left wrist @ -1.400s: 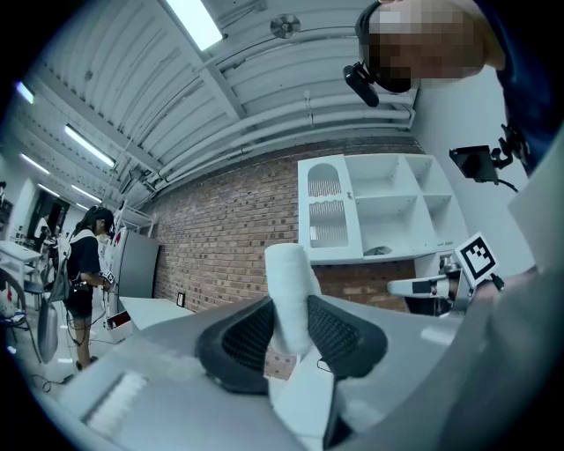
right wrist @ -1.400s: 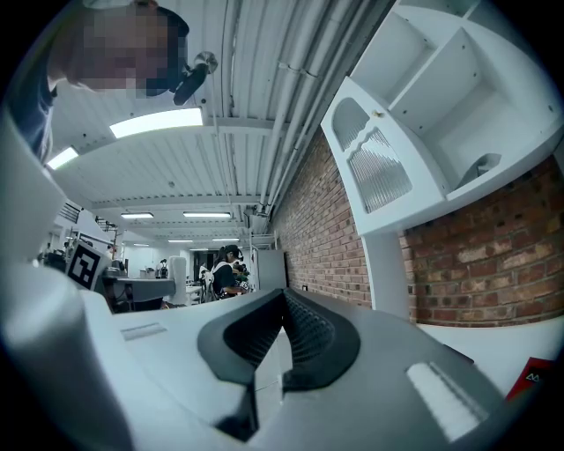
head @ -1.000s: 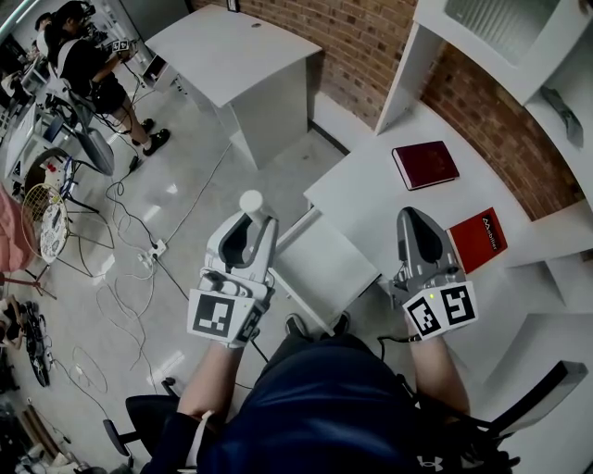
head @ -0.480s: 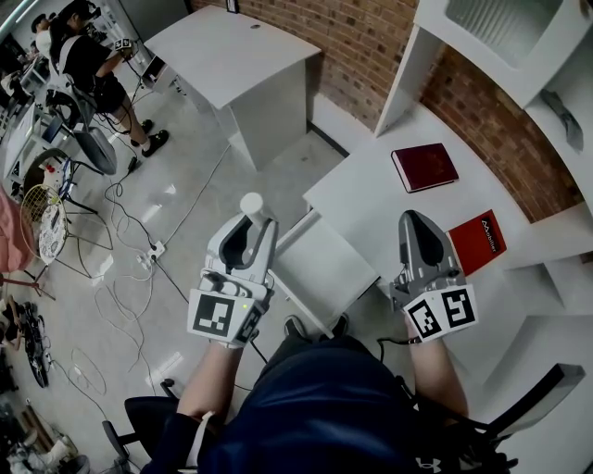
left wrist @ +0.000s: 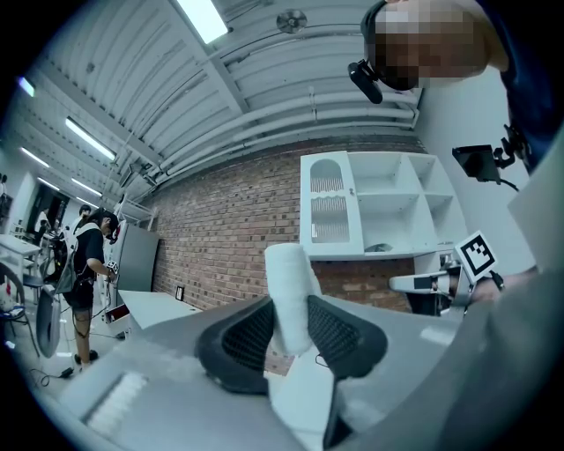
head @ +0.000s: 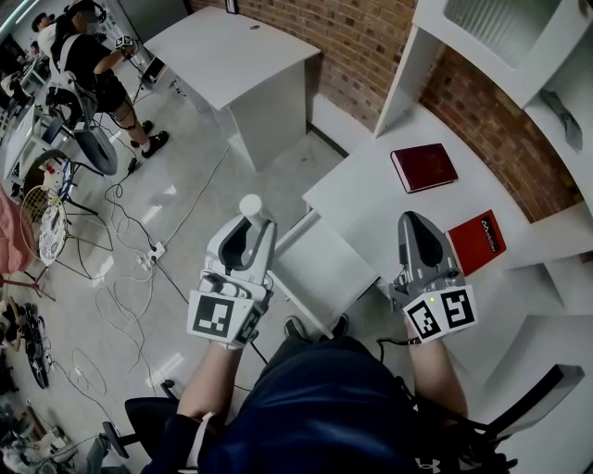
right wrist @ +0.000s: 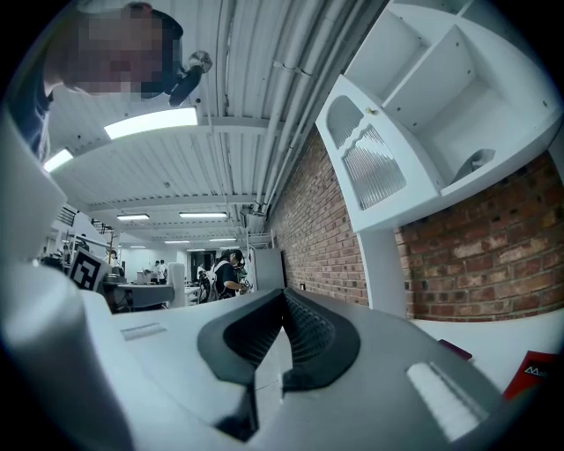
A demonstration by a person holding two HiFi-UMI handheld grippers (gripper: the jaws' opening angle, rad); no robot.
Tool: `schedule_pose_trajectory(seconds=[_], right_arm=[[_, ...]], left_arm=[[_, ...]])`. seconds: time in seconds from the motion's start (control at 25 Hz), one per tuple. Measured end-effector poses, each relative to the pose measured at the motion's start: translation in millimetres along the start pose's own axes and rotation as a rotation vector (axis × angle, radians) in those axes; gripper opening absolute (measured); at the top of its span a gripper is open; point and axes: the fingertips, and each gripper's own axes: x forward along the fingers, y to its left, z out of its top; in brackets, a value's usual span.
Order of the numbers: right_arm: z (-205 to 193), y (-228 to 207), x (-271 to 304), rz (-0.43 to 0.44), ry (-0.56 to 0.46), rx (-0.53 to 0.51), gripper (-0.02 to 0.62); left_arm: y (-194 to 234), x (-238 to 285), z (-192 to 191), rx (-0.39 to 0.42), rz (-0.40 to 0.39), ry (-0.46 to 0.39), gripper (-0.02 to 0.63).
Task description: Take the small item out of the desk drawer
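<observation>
- 2 grippers flank the open drawer [head: 326, 268].
- Left gripper [head: 252, 220] clamps a white roll [head: 251, 204].
- Right gripper [head: 413, 218] has jaws together, above the desk [head: 371, 199].

Your white desk [head: 366, 199] carries two books lying flat, well apart: a dark red book [head: 424, 166] farther back, a brighter red book [head: 479, 241] nearer you.

Red brick wall [head: 366, 42] along the back, shiny pale floor [head: 176, 148] with cables [head: 130, 227] snaking all over, grey table [head: 236, 56] by the brick, white shelving [head: 505, 42] at right, strip lights [left wrist: 204, 18] overhead.
</observation>
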Motion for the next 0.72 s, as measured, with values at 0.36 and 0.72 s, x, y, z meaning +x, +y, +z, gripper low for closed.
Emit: schedule_pose_trajectory(seconds=[0.36,0.72], right_arm=[[-0.2,-0.4,-0.7,0.0,0.005,0.001,0.002],[-2.2,-2.5,-1.0,-0.002,0.007,0.006,0.002]], left_arm=[[-0.5,0.5,-0.4,0.0,-0.001,0.004,0.133],[-0.3,1.8,-3.8,0.001,-0.001,0.01,0.133]])
